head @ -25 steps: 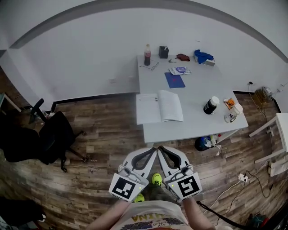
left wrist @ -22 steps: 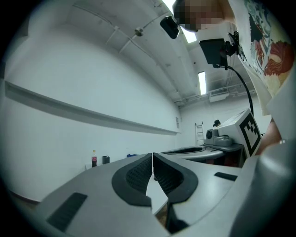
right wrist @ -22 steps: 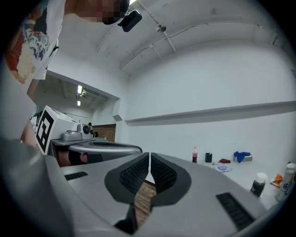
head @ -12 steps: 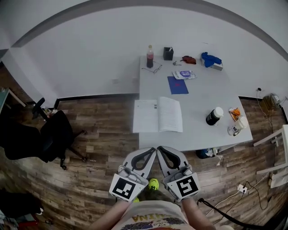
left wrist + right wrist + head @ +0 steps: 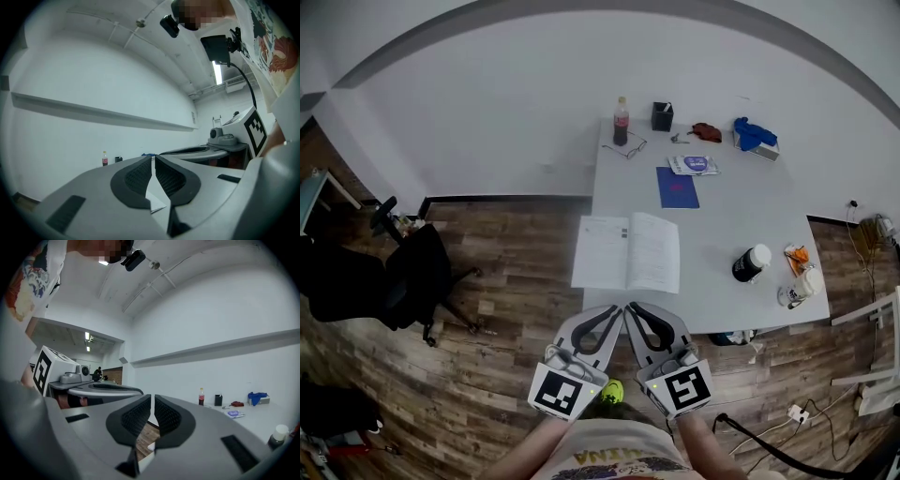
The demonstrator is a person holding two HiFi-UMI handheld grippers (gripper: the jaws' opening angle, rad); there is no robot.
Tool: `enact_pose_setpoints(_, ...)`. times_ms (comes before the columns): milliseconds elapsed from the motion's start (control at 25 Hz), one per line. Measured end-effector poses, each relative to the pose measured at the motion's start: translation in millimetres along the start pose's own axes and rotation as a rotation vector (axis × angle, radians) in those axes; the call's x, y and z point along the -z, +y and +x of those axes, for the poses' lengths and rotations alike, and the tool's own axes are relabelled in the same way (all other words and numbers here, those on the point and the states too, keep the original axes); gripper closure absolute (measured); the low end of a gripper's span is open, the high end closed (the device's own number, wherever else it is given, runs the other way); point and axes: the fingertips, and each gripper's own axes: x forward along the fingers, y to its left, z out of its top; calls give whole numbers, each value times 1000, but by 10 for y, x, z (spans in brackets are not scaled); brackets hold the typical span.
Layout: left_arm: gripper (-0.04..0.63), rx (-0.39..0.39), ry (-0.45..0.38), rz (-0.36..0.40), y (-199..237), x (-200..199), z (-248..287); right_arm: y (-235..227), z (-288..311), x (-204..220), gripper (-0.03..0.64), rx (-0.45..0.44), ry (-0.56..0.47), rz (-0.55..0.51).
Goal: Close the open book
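Jaws of the left gripper (image 5: 614, 312) and right gripper (image 5: 634, 310) are pressed together, nothing held; the open book (image 5: 626, 253) is untouched.

There's 1 table (image 5: 741, 225), 1 open book (image 5: 626, 253), 1 soda btl (image 5: 621, 121), 1 office chair (image 5: 403, 277) & 2 grippers: left gripper (image 5: 617, 311), right gripper (image 5: 632, 309).

The left gripper (image 5: 617, 312) and right gripper (image 5: 631, 310) point level, side by side, each with its fingers pressed together.
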Motion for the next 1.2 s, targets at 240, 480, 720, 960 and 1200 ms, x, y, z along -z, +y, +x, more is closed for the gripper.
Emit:
enact_pose_setpoints(240,581,-31,2,-11,143,36,125,-93,132,1,597,-22,1,2)
enact_pose_setpoints(480,581,-53,-20,-1,372,46,251,-177,357,36,597,-22,15,-15)
enact_pose_setpoints(720,581,-30,-40,-23,607,88,435,-322,591,82,597,14,42,-25)
enact_pose_setpoints(960,581,19,-52,-45,880,123,657,-510,881,90,597,57,74,-38)
enact_pose_setpoints(1200,581,89,-19,-42,1190,190,832,-648,1210,89,597,103,92,-33)
